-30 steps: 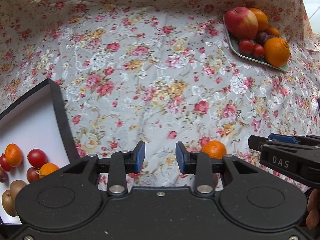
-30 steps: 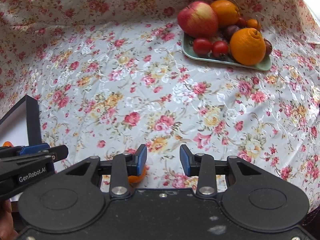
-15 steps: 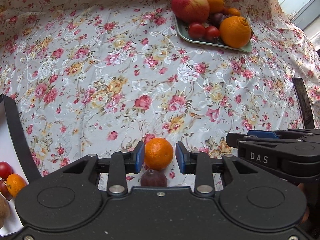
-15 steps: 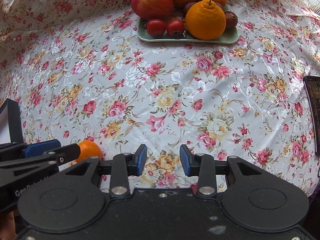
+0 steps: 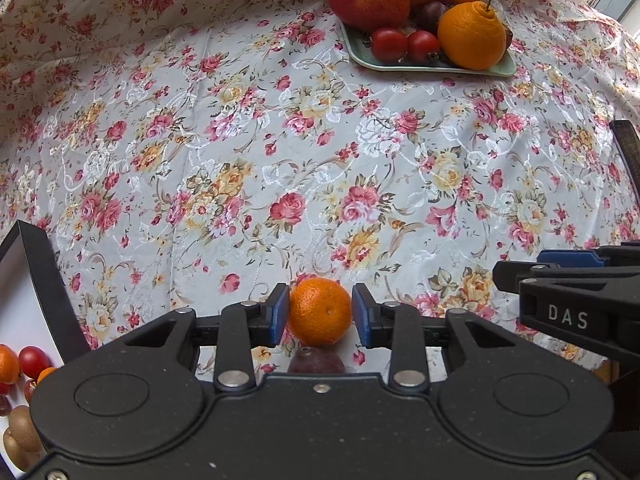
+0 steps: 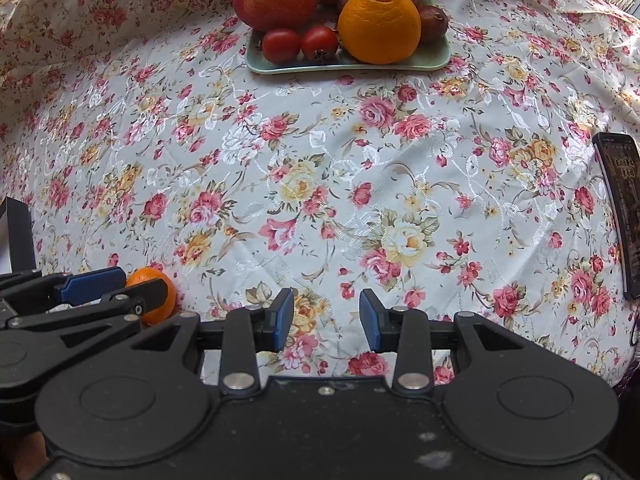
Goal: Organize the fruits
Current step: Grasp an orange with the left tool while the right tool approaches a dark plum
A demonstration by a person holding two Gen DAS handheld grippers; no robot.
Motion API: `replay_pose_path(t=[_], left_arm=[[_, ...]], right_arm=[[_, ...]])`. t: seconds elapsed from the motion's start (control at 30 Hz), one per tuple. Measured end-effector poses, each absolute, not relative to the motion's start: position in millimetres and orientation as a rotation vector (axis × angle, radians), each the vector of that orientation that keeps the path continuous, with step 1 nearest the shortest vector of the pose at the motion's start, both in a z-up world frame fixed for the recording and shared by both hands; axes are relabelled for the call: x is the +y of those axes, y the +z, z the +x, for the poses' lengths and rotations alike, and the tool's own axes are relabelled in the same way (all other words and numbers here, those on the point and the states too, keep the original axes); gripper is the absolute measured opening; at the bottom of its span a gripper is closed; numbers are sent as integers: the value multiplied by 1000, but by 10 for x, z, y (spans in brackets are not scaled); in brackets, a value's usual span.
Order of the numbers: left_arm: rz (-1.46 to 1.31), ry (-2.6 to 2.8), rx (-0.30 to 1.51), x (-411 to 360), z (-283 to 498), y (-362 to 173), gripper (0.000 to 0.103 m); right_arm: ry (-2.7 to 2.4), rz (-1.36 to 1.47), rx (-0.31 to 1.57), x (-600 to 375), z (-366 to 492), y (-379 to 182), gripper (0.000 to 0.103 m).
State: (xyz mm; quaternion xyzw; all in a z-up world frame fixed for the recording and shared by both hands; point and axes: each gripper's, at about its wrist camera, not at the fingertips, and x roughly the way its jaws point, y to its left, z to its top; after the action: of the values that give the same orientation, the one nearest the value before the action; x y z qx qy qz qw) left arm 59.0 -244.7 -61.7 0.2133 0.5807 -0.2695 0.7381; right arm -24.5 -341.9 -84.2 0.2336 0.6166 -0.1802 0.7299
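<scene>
Far left of the left tongs we see the white, black-walled box with small fruits already sorted into it.

Between the left tongs' blue pads sits the small mandarin, on the flowered cloth. The jaws are opening slightly; the left pad looks just touching the peel, the right pad shows a sliver of gap, so we read no firm clamp. Just behind the mandarin, nearer the tongs' body, lies a dark plum, mostly hidden.

Risks as we judge them: round fruit on slippery cloth may roll out if the pads close off-centre; the plum close behind could be knocked away; too hard a squeeze would bruise the peel.

To the right, the right tongs have their pads apart at their narrowest and hold nothing, cloth only beneath. They stand just beside the left tongs, so a sideways lift could make the two collide.

Far ahead, the green tray holds more fruit; at far right lies a phone.
</scene>
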Motion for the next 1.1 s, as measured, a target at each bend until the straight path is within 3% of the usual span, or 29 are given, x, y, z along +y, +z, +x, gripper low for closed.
replay_pose_path(t=[0.07, 1.1], left_arm=[[470, -585, 1292, -2451, 610, -659, 49], [206, -269, 1382, -1643, 1252, -665, 45]], right_arm=[[-398, 517, 1359, -3421, -256, -839, 39], [-205, 557, 1372, -2918, -60, -725, 39]])
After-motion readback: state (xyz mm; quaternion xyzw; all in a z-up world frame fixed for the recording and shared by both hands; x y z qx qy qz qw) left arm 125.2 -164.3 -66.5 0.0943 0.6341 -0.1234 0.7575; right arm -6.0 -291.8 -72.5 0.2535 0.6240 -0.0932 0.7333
